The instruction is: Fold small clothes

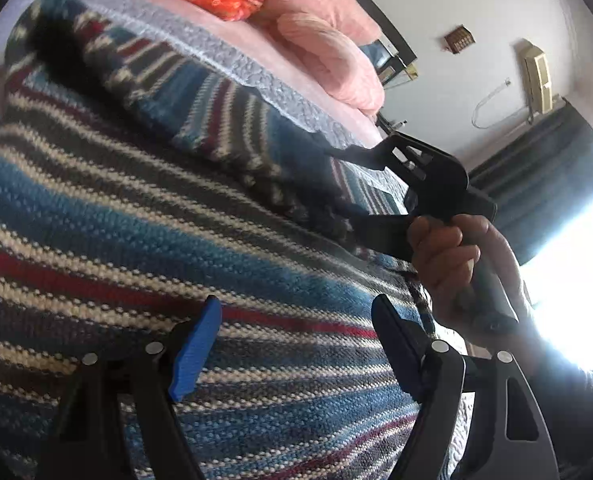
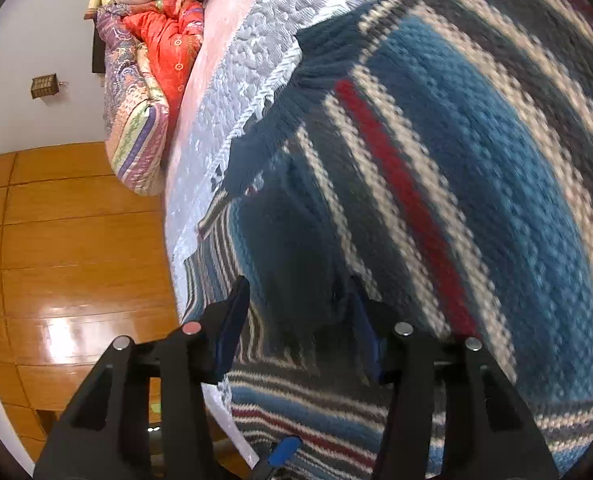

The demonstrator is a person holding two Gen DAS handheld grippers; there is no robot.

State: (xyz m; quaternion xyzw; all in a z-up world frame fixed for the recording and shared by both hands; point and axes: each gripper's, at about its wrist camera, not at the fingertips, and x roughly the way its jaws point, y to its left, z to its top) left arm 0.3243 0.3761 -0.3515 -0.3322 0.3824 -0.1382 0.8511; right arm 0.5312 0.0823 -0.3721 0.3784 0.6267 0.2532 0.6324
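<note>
On the bed (image 1: 256,52), striped sweater (image 1: 136,208) lies flat; stripes run diagonally.

Your left wrist camera sits very close over the striped sweater (image 1: 144,216), looking along it toward the bed's far edge, the pink pillows (image 1: 328,52) and the wall. Your right wrist camera is equally close, facing the bed's side edge with the wooden floor (image 2: 72,248) beyond. Both views share the sweater, the grey bedcover (image 2: 256,56) and the red quilt (image 2: 168,44).
</note>
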